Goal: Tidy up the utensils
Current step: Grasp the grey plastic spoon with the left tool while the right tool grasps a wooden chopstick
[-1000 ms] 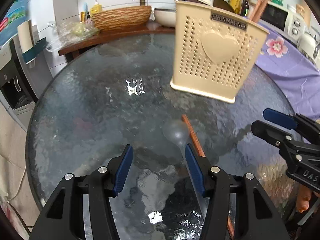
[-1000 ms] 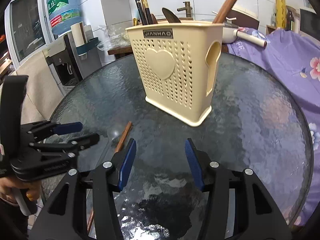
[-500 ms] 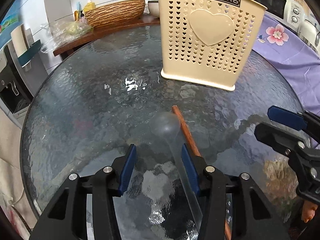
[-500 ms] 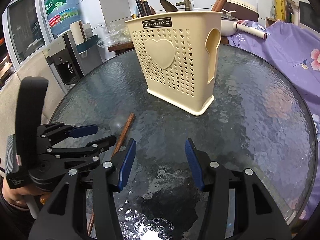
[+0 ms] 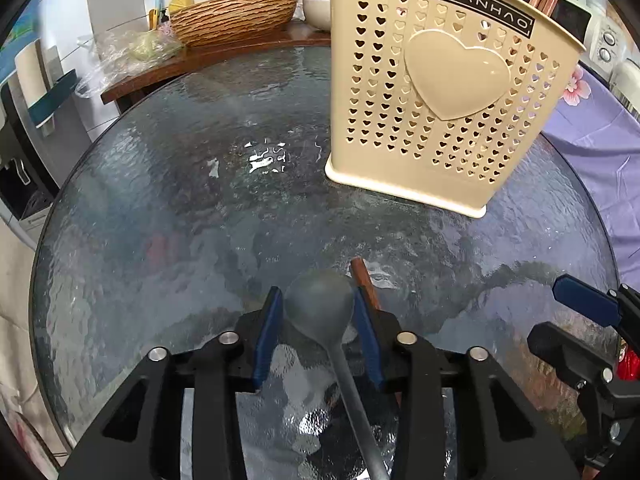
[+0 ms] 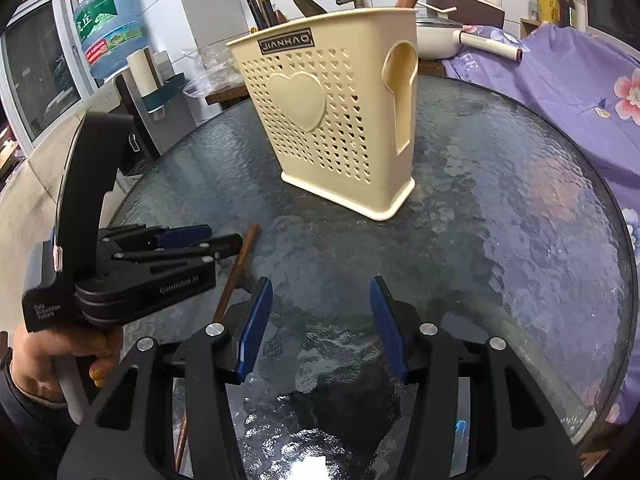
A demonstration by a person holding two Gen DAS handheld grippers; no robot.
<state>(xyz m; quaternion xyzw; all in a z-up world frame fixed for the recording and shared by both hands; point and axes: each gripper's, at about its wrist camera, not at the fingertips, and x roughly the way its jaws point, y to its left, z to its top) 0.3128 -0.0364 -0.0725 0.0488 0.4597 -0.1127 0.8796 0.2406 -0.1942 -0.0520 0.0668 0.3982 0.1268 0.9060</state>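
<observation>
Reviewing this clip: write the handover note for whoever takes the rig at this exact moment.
Left tongs: closing around the bowl of the grey spoon lying on the glass table; grip not yet confirmed.
Right tongs: open, empty, above the table.
Wooden chopstick lies beside the spoon.
Cream utensil holder stands upright and already holds several utensils.
Left: finish the grasp, put the spoon in the holder, then the chopstick.

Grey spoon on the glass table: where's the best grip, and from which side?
Grip the grey spoon across its bowl, or the neck just behind, coming from above along the handle. It lies flat, bowl pointing toward the utensil holder. The left gripper already straddles the bowl, jaws closing; a wooden stick lies close beside it.
</observation>
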